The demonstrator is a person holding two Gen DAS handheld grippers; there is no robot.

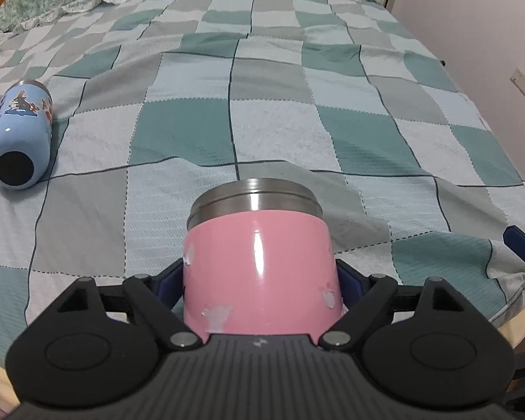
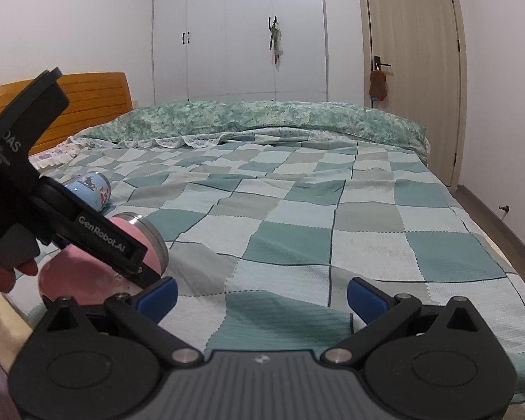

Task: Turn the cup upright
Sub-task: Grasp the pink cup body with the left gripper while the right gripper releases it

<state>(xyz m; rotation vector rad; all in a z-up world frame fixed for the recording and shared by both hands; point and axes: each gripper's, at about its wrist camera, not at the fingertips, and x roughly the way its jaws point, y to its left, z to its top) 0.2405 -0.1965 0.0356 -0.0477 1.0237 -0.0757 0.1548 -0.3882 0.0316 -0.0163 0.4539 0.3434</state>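
Note:
A pink cup (image 1: 259, 273) with a steel rim lies on its side on the checked bedspread (image 1: 262, 122), rim pointing away from me. My left gripper (image 1: 262, 280) is shut on the pink cup, its blue pads pressed on both sides. In the right wrist view the pink cup (image 2: 73, 280) sits at the lower left, held by the left gripper's black body. My right gripper (image 2: 262, 295) is open and empty, low over the bedspread (image 2: 297, 238) to the right of the cup.
A light blue cup (image 1: 19, 136) with cartoon prints lies on its side at the left, also in the right wrist view (image 2: 89, 187). A rumpled green quilt (image 2: 262, 119) lies at the far end. A wooden headboard (image 2: 87, 101), wardrobe and door stand behind. The bed's near edge is close.

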